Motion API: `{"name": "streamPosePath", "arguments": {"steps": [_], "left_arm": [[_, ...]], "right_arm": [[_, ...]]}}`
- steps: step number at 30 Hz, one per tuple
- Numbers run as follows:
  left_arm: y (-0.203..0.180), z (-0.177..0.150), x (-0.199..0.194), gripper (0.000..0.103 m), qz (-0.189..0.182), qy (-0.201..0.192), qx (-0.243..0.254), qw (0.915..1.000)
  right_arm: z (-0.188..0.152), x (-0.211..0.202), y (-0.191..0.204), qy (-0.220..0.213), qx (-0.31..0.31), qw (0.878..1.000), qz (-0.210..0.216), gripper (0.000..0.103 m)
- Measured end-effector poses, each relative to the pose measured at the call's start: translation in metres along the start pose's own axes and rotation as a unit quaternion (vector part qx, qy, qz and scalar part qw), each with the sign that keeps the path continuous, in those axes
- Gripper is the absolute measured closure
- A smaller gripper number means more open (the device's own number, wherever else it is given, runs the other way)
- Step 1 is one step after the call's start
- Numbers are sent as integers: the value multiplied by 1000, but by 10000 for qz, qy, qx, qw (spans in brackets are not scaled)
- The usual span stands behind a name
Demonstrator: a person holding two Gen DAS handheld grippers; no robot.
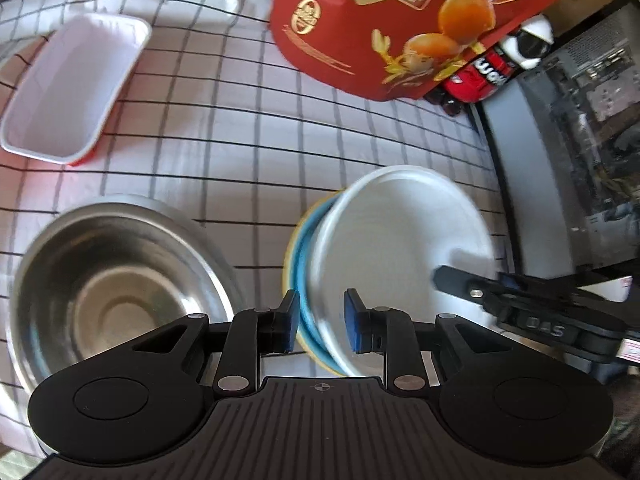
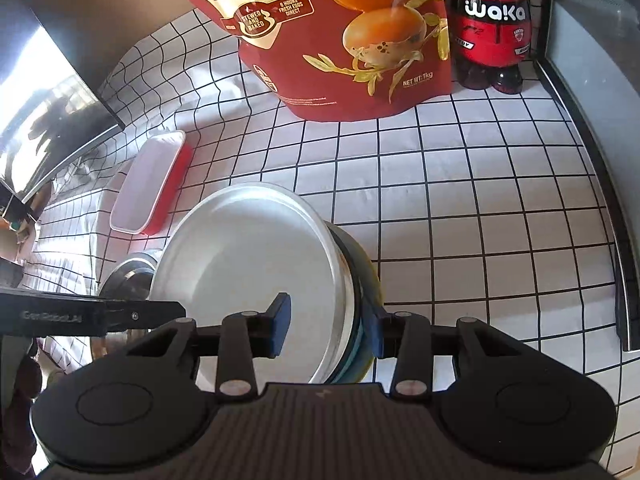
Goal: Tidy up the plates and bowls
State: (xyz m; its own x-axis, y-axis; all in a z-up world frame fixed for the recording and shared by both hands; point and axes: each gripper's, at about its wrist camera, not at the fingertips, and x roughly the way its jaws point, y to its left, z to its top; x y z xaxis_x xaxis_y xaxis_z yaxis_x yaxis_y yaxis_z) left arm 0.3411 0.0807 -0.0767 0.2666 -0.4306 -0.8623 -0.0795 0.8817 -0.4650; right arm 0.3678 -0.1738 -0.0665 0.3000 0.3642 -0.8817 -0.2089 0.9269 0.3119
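Both grippers [image 1: 321, 320] [image 2: 328, 328] apparently clamping plate stack [image 2: 248, 256].

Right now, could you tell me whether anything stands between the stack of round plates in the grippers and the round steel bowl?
Nothing visible does. Between the stack of round plates, white on blue and yellow, and the round steel bowl lies only a bare strip of black-checked white cloth.
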Motion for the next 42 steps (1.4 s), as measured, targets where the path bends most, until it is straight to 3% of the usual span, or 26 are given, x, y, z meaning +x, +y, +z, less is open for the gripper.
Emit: {"name": "streamPosePath", "arguments": {"steps": [12, 16, 20, 25, 28, 31, 33, 37, 42], "left_arm": [[2, 0, -5, 77, 48, -159, -21, 9999], [4, -4, -19, 77, -301, -222, 31, 9993], [10, -11, -58, 77, -617, -531, 226, 9964], [57, -10, -108, 77, 58, -1290, 208, 9914], [97, -11, -116, 77, 475, -1362, 75, 9895], [128, -17, -112, 77, 830, -1138, 193, 9898], [146, -21, -105, 77, 760, -934, 241, 9924], [169, -26, -86, 77, 597, -575, 344, 9960], [184, -28, -69, 76, 548, -545, 262, 9967]], "right_arm": [[1, 7, -21, -13, 235, 9993, -289, 64], [3, -4, -18, -189, 66, 9991, -379, 64], [5, -38, -1, -687, -219, 9966, -391, 64], [1, -70, 40, -1177, -155, 9929, 79, 59], [-15, -70, 77, -1293, -141, 9909, 334, 58], [-32, -54, 112, -1073, -78, 9928, 531, 57], [-47, -39, 136, -859, -98, 9945, 586, 57], [-80, -9, 173, -542, -141, 9980, 298, 57], [-101, 30, 172, -160, 381, 9991, -64, 57]]}}
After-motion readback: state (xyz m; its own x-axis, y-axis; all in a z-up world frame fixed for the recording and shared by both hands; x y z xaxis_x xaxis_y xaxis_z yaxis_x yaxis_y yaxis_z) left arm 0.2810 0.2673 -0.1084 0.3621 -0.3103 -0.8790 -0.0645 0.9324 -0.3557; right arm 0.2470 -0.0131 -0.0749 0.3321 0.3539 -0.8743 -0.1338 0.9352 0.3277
